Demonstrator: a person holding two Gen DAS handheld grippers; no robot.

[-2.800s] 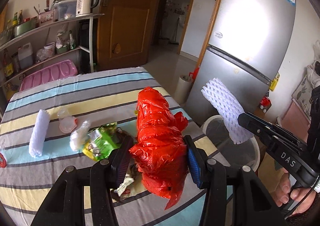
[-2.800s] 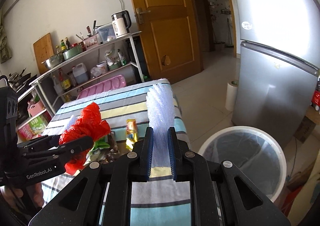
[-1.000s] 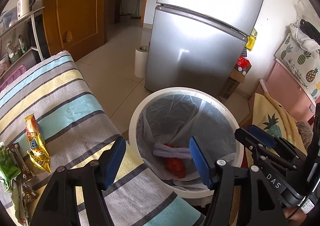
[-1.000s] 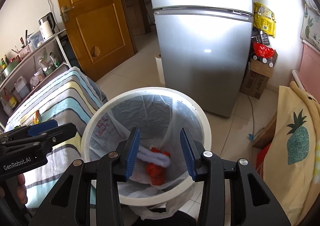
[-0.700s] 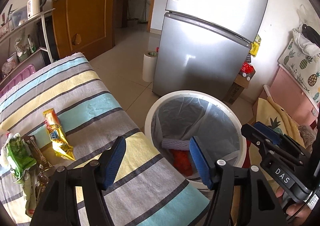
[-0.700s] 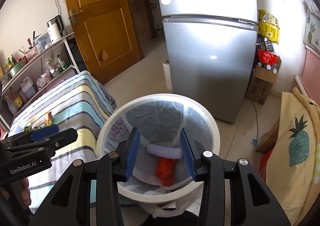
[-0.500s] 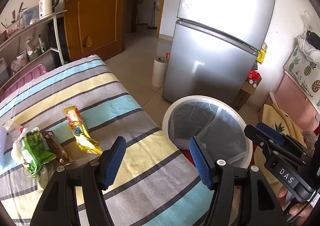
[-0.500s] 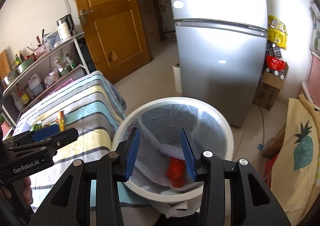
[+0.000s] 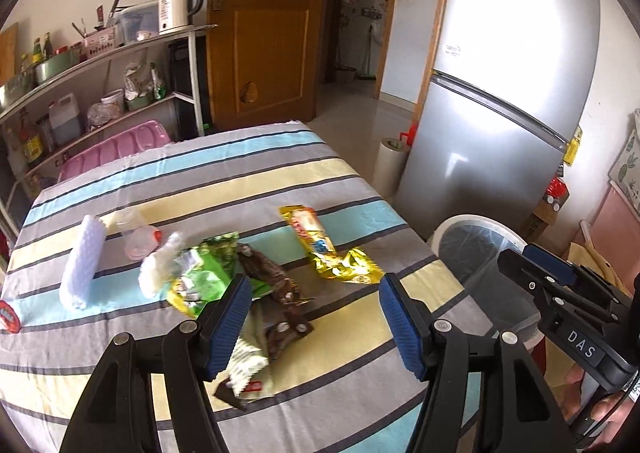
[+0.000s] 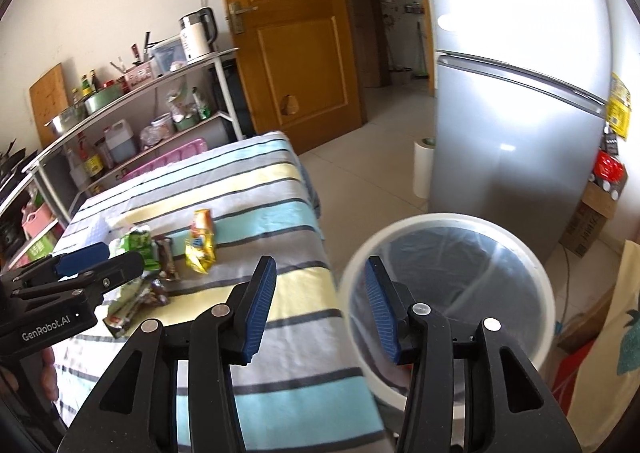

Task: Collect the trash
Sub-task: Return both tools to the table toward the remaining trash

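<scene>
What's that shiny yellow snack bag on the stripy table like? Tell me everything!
The yellow snack wrapper is a long, glossy foil packet, gold with red, orange and blue print. It looks empty and crinkled, lying flat on the striped tablecloth, its wider, crumpled gold end nearer the camera. It lies apart from the pile of green and brown wrappers, on the side nearer the trash bin. Nothing holds it.

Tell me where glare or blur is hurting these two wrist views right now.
Left wrist: the silver fridge door is blown out white; wrappers near the left gripper smear.
Right wrist: same fridge glare; the white round bin behind the empty, opening right gripper looks soft.
</scene>
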